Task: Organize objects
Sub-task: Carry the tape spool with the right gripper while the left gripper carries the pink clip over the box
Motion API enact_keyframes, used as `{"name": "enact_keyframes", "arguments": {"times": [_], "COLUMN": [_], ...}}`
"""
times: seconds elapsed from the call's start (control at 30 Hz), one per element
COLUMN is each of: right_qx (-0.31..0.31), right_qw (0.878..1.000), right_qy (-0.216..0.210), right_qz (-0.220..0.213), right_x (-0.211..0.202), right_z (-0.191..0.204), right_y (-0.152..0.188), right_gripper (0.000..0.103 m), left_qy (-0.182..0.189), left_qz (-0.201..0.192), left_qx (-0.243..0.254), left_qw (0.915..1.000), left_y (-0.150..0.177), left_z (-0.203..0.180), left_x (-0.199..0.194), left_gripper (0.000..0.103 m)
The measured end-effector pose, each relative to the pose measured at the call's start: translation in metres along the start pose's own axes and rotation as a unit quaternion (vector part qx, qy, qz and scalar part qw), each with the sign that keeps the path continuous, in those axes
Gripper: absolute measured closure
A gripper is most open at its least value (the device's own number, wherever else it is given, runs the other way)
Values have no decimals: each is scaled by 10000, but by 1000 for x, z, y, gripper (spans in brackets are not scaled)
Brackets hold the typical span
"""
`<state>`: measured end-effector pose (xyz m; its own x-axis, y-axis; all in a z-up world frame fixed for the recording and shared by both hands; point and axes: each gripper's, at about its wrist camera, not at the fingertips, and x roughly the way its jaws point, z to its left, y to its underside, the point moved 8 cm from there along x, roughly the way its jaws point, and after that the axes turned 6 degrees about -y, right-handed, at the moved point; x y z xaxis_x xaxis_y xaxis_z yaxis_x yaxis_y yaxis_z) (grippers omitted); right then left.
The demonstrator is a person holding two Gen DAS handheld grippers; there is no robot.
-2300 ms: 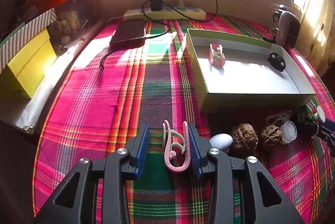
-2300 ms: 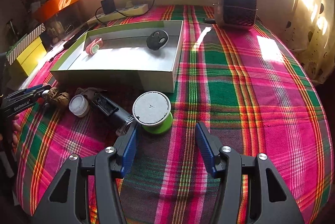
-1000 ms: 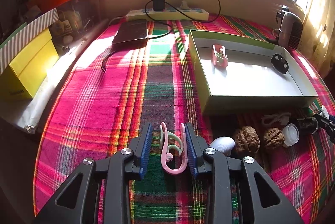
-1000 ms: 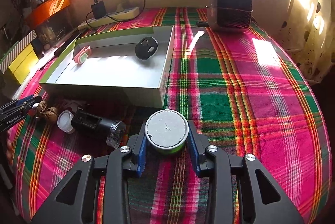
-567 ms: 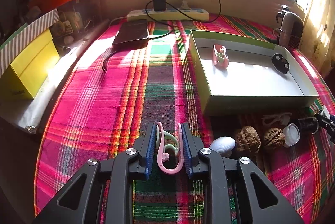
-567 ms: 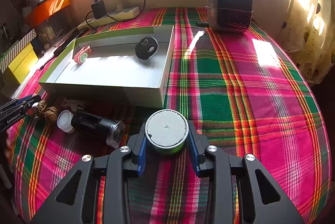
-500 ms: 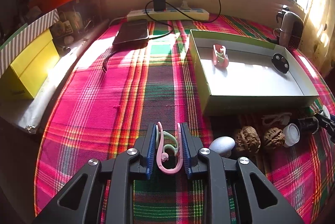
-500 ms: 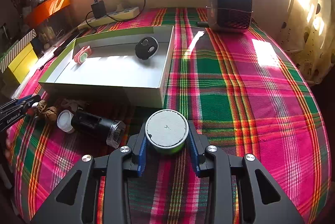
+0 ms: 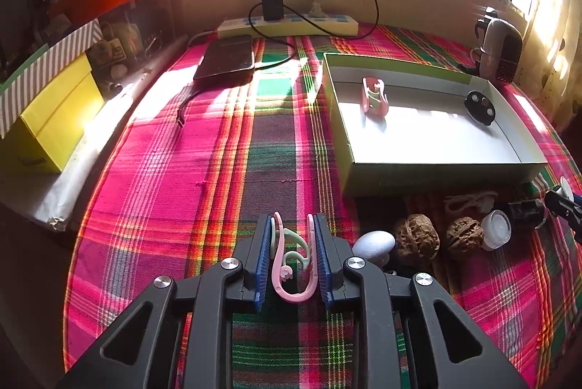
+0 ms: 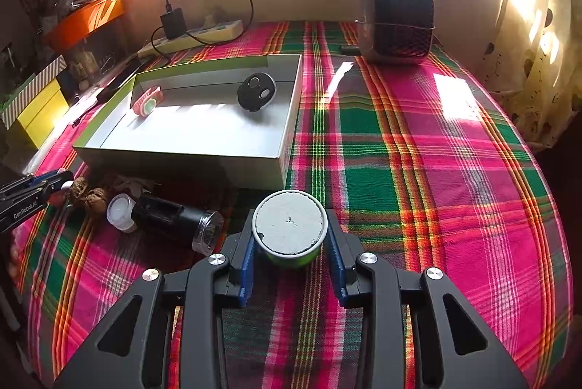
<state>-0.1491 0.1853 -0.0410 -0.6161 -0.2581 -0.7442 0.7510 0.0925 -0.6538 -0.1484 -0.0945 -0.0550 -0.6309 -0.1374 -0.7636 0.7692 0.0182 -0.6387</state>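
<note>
Left gripper (image 9: 293, 260): its jaws have just been closing and now press on both sides of a pink clip (image 9: 291, 265), a U-shaped piece with a pale green inner curl, which lies on the plaid cloth (image 9: 163, 178) covering the bench. The clip sits at 6 o'clock in the left wrist view, squeezed narrow between the blue pads (image 9: 263, 260).

Right gripper (image 10: 289, 258): jaws set partly open around a round green container (image 10: 289, 232) with a flat grey top, one blue pad against each side. The container stands upright on the cloth at the centre of the right wrist view, just before the near corner of the box.

Shallow open box (image 9: 429, 170), green-edged with a white floor, lies at 2 o'clock from the left gripper. Inside it: a red and pink clip (image 9: 374, 96) toward the far left corner, and a black round item (image 9: 480, 102) toward the far right wall.

In shadow along the box's near wall, left to right in the left wrist view: a white egg-shaped object (image 9: 374, 242), two walnuts (image 9: 414, 236), a small white capped jar (image 9: 496, 234), and a black cylinder with a clear end (image 10: 176, 219) lying on its side.

At 12 o'clock, by the wall: a power strip (image 9: 291, 25) with a black adapter plugged in.
</note>
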Motion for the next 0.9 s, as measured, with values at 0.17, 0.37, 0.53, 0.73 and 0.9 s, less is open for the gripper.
{"name": "enact_keyframes", "arguments": {"times": [0.17, 0.37, 0.53, 0.73, 0.9], "right_qx": [-35, -89, -122, -253, -365], "right_qw": [9999, 9997, 9993, 9982, 9967], "right_qy": [-11, -80, -172, -379, -574], "right_qz": [-112, -230, -295, -400, -437], "right_x": [-10, -20, -25, -31, -24], "right_z": [2, 6, 9, 20, 33], "right_y": [-7, -17, -25, -46, -68], "right_gripper": [68, 68, 68, 68, 68], "left_qy": [30, 94, 149, 247, 401], "left_qz": [-76, -230, -333, -453, -502], "left_qx": [-14, 35, 76, 201, 315], "left_qw": [10000, 9997, 9993, 9985, 9974], "left_y": [-6, -17, -28, -44, -56], "left_z": [-2, -7, -12, -25, -40], "left_x": [-10, -25, -32, -39, -37], "left_gripper": [82, 82, 82, 82, 82]}}
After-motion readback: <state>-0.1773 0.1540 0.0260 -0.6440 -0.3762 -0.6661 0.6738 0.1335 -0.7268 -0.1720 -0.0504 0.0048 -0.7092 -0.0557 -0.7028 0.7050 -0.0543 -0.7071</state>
